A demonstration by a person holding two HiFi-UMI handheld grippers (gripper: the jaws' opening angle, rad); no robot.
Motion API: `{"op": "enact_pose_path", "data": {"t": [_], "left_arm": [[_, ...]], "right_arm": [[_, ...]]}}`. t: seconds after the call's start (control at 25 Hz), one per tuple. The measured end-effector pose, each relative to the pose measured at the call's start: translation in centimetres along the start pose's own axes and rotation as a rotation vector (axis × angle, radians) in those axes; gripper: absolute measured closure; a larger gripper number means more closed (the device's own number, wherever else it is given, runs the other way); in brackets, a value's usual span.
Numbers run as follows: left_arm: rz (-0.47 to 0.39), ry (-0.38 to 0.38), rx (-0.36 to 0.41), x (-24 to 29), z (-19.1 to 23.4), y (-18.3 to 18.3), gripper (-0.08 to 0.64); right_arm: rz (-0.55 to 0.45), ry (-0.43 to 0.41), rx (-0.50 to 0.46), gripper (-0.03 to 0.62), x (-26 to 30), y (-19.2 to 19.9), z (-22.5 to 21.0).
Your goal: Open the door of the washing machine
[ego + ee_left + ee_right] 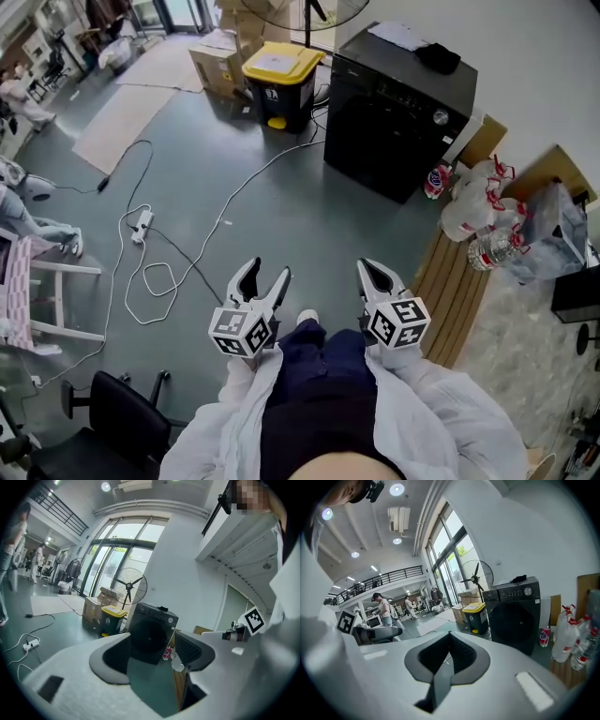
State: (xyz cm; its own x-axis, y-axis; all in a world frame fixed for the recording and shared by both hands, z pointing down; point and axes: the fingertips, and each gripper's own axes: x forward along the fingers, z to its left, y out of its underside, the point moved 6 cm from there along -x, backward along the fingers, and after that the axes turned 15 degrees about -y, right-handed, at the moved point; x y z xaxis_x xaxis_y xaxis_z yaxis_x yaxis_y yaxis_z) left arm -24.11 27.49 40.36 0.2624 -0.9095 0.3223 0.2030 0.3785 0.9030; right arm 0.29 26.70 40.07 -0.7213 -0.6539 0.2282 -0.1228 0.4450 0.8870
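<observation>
The left tongs (pixel 267 270) stand spread and empty, the right tongs (pixel 373 269) pressed together. The black front-loading washing machine (pixel 398 112) stands well ahead, its round door (pixel 513 620) shut: nothing is done yet.

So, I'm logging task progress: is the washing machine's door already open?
No, the round door lies flush and shut in the front of the washing machine.
</observation>
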Motion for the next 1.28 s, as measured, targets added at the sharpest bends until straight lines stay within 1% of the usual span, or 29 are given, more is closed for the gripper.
{"op": "enact_pose_path", "data": {"t": [0.2,0.36,0.6,0.8,1.08,1.28], "left_arm": [[0.056,0.032,0.000,2.2,0.7,0.6,0.273],[0.093,0.025,-0.012,4.1,1.1,1.2,0.273],[0.100,0.012,-0.025,9.5,1.3,-0.5,0.273],[0.098,0.026,-0.015,16.9,0.8,-3.0,0.273],[0.070,0.012,-0.007,27.6,-0.3,-7.3,0.273],[0.062,0.002,-0.003,33.5,-0.1,-9.1,0.273]], "right_arm": [[0.010,0.003,0.016,0.584,2.3,-0.1,-1.3],[0.033,-0.001,0.033,0.584,4.0,-0.1,-2.9],[0.047,-0.028,0.032,0.584,8.1,-2.6,-7.1],[0.052,-0.040,0.037,0.584,12.4,-6.1,-12.8],[0.084,-0.077,0.027,0.584,17.5,-11.2,-21.8],[0.090,-0.104,0.032,0.584,21.6,-13.7,-26.6]]}}
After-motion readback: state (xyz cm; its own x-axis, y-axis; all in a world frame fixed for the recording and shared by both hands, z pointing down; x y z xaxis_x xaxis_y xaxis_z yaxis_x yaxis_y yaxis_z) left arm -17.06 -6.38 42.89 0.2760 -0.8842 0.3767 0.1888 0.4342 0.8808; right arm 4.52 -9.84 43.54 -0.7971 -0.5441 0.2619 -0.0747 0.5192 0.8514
